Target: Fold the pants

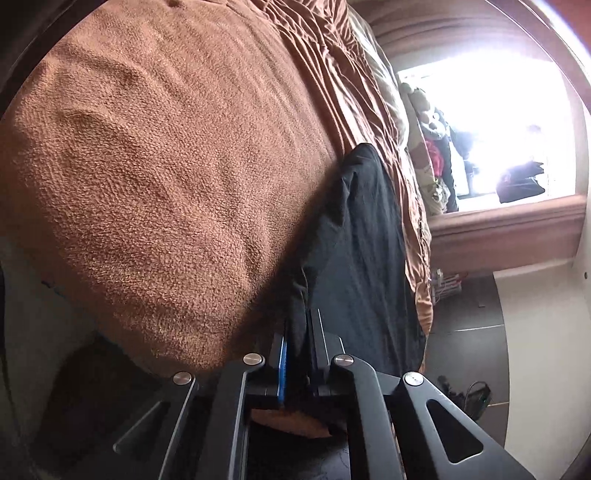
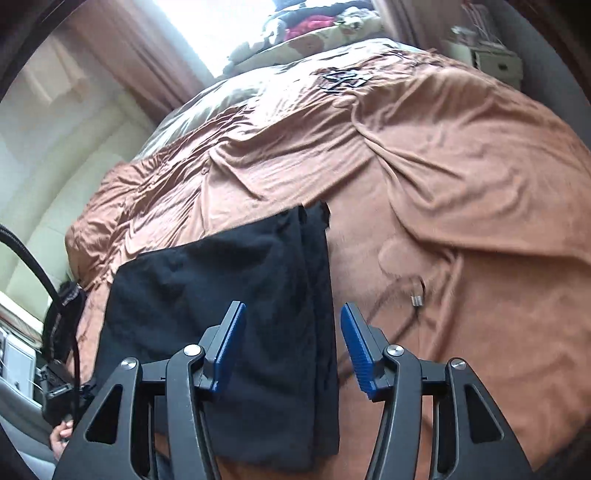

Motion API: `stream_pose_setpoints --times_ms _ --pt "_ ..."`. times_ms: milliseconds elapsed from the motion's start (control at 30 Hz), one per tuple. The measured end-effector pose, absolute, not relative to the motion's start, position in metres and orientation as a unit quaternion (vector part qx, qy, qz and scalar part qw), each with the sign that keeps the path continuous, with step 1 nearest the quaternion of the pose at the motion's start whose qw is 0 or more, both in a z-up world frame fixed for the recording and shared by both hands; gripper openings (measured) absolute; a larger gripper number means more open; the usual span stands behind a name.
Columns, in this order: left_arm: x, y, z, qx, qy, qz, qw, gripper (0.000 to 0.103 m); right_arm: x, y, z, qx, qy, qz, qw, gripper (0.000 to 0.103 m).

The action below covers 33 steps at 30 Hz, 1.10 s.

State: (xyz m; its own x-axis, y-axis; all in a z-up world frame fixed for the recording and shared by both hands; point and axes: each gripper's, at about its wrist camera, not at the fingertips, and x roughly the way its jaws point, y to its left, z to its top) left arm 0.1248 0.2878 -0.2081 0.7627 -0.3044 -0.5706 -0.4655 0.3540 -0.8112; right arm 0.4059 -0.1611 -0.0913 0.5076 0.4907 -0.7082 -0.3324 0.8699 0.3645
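Note:
Black pants (image 2: 221, 295) lie folded into a long strip on a brown bedspread (image 2: 461, 221), near the bed's left edge. In the left wrist view my left gripper (image 1: 299, 332) is shut on a bunched edge of the pants (image 1: 362, 240), with dark cloth pinched between its blue-lined pads. My right gripper (image 2: 293, 332) hangs open just above the pants' right edge. Both its blue pads (image 2: 231, 343) are apart and nothing is between them.
A thin cable with a metal plug (image 2: 417, 299) lies on the bedspread right of the pants. Piled clothes (image 2: 314, 26) sit at the far end by a bright window (image 1: 498, 92). A person's hand (image 2: 61, 439) and a dark cabled device (image 2: 61, 321) are at the left bedside.

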Motion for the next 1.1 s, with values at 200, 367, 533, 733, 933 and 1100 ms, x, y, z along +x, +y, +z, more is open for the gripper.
stream_pose_setpoints --times_ms 200,367,533,733,933,1100 --pt "0.125 0.288 -0.213 -0.570 0.344 0.065 0.743 0.008 0.457 -0.131 -0.095 0.083 0.443 0.258 0.855 0.051" --pt "0.124 0.287 -0.213 -0.570 0.343 0.072 0.743 0.008 0.491 -0.108 -0.100 0.062 0.453 0.261 0.850 0.051" --pt "0.123 0.285 -0.211 -0.570 0.342 0.078 0.743 0.008 0.513 -0.091 -0.104 0.048 0.462 0.268 0.844 0.049" --pt "0.123 0.284 -0.209 -0.567 0.343 0.083 0.745 0.008 0.533 -0.073 -0.117 0.020 0.482 0.262 0.835 0.043" --pt "0.122 0.282 -0.207 -0.564 0.344 0.087 0.745 0.008 0.542 -0.055 -0.128 -0.016 0.500 0.246 0.830 0.005" --pt "0.122 0.279 -0.211 -0.577 0.338 0.084 0.739 0.025 0.540 -0.060 -0.116 -0.010 0.475 0.247 0.845 0.000"
